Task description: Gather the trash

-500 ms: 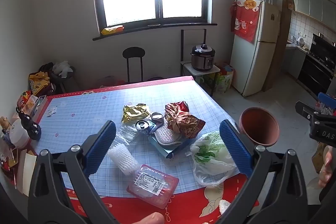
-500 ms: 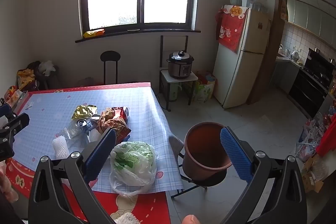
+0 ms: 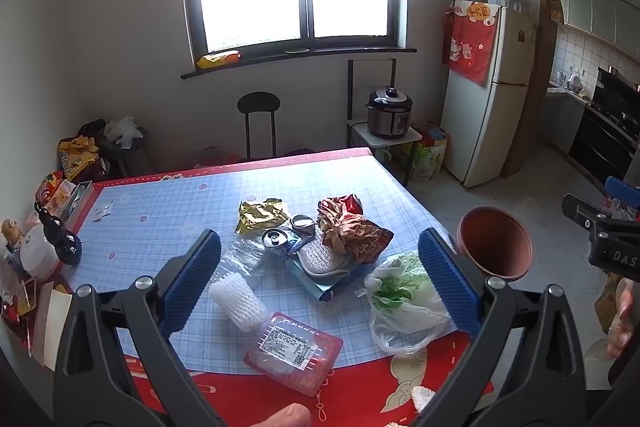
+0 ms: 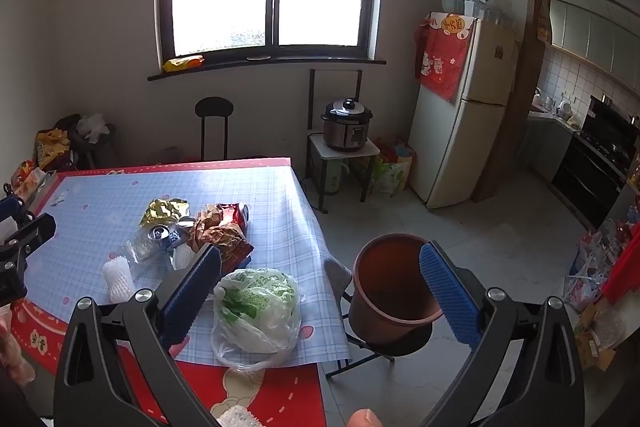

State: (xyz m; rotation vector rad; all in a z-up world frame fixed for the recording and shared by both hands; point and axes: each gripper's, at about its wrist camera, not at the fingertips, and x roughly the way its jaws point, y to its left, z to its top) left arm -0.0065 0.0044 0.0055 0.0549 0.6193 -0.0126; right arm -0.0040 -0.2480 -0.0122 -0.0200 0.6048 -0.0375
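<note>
Above the littered table (image 3: pixel 168 203), you hold both the left gripper (image 3: pixel 320 279) and right gripper (image 4: pixel 320 283) wide open and empty, so next pick a piece, perhaps the plastic bag (image 4: pixel 256 311), for the brown bin (image 4: pixel 394 283).

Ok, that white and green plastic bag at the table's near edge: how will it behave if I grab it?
The plastic bag looks thin and crumpled, so probably floppy and likely to sag. Its bulge suggests loose contents that may shift. Its knotted top probably gives the surest pinch.

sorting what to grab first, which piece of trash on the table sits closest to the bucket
The white plastic bag with green print, at the table's near right corner beside the brown bucket. The crumpled wrappers, can and foam net lie further left.
</note>
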